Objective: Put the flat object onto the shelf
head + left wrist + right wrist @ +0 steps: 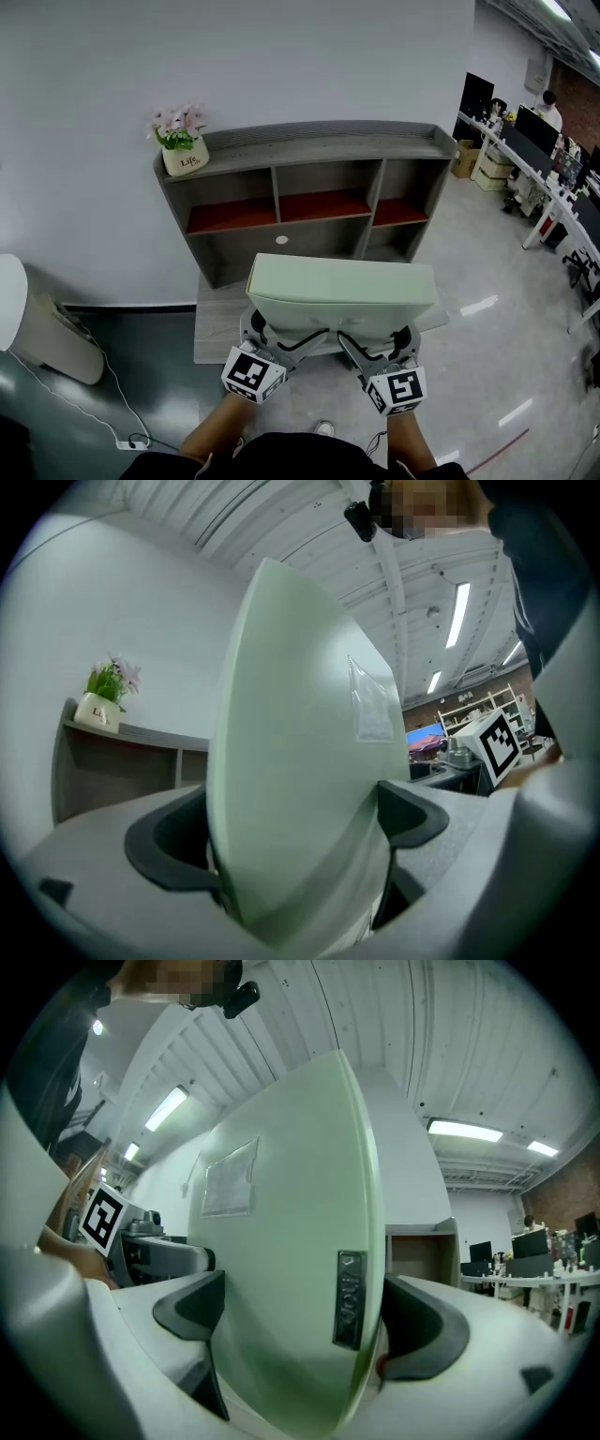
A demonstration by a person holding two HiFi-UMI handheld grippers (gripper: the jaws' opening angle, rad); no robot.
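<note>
We see white wall (281, 56) behind grey shelf (309, 141), glossy grey floor (487, 356). Desk row (525, 173) with monitors (536, 127) far right, brick wall (577, 89) beyond. Ceiling strip lights (466, 1130) on. White unit (28, 319) at left, possibly heater.

Left hand-held gripper (286, 336) and right hand-held gripper (375, 339) side by side, all 4 jaws clamped on flat object (342, 286)
</note>
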